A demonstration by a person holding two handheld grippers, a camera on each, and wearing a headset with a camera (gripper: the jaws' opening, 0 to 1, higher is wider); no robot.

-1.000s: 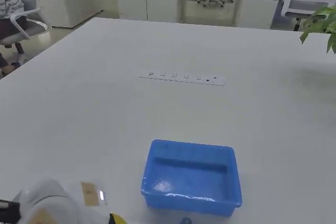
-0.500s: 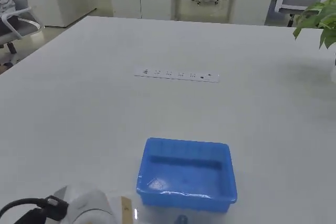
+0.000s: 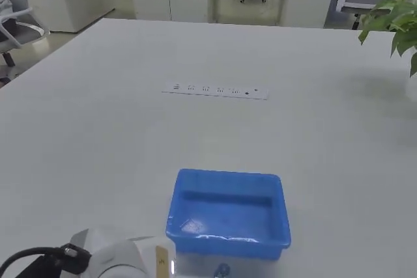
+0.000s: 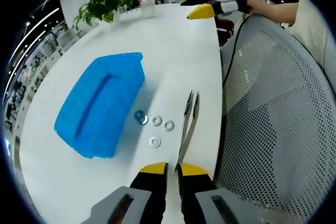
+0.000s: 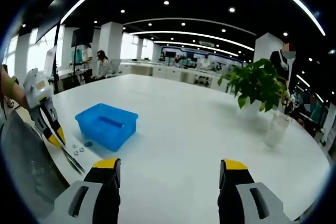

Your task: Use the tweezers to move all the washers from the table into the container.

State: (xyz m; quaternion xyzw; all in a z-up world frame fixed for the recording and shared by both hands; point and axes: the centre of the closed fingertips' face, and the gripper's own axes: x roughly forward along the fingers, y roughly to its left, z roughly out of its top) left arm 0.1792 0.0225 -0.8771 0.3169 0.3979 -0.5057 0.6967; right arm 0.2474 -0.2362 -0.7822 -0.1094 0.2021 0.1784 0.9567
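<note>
The blue container [image 3: 228, 209] stands near the table's front edge. Several washers [image 4: 156, 128], one of them blue [image 4: 139, 115], lie on the table between the container [image 4: 100, 106] and the metal tweezers [image 4: 188, 121]. My left gripper [image 4: 172, 169] is shut on the tweezers' near end, and its white body [image 3: 124, 260] shows left of the container. The right gripper [image 5: 170, 165] is open and holds nothing, up in the air well to the side. From there I see the left gripper [image 5: 55, 139], the tweezers [image 5: 73, 162] and the container [image 5: 106, 125].
A power strip [image 3: 215, 90] is set into the middle of the table. A potted plant [image 5: 257, 85] and a glass vase [image 5: 274, 125] stand at the far side. A grey mesh chair [image 4: 273, 108] sits right at the table edge [image 4: 218, 103] beside the tweezers.
The left gripper's body has moved right along the front edge, closer to the container. The head camera has drifted a little.
</note>
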